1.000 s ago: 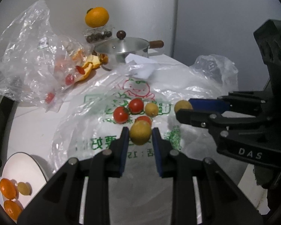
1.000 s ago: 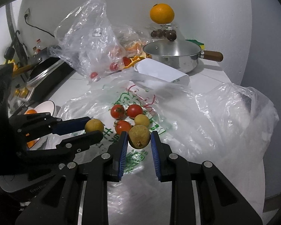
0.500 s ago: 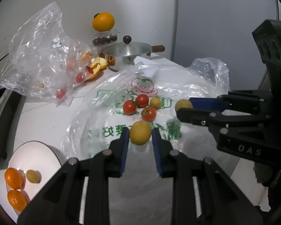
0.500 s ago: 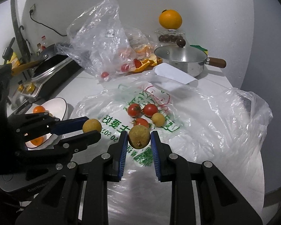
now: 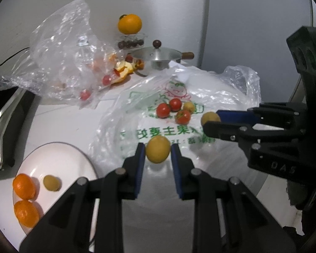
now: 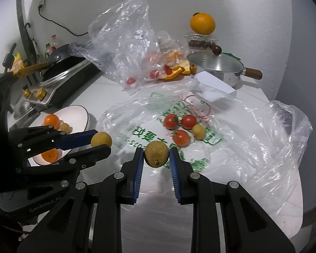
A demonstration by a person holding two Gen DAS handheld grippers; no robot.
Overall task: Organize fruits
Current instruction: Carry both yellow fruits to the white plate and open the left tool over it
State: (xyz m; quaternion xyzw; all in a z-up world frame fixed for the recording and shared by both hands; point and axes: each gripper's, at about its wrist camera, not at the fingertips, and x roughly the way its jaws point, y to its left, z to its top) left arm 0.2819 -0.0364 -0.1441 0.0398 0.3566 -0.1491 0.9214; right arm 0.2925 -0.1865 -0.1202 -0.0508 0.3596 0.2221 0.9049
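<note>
My left gripper [image 5: 158, 152] is shut on a small yellow fruit [image 5: 157, 149], held above the front edge of a printed plastic bag [image 5: 137, 113]. My right gripper [image 6: 156, 155] is shut on a brownish-yellow fruit [image 6: 156, 153]. Each gripper shows in the other's view, the left gripper [image 6: 101, 140] and the right gripper [image 5: 208, 119]. Three cherry tomatoes [image 5: 172, 111] and one small yellow fruit [image 5: 189, 106] lie on the bag. A white plate [image 5: 59, 160] at lower left holds two oranges [image 5: 24, 186] and a yellow fruit [image 5: 51, 182].
A crumpled clear bag [image 5: 65, 63] with tomatoes and orange peel lies at the back left. A lidded steel pot [image 5: 160, 55], a box of dark fruit with a large orange [image 5: 130, 23] on top stand by the wall. A stove with pan [image 6: 59, 67] is at left.
Both grippers have drawn back and up from the bag with their fruits still held. The left view has swung left, so the plate shows more fully.
</note>
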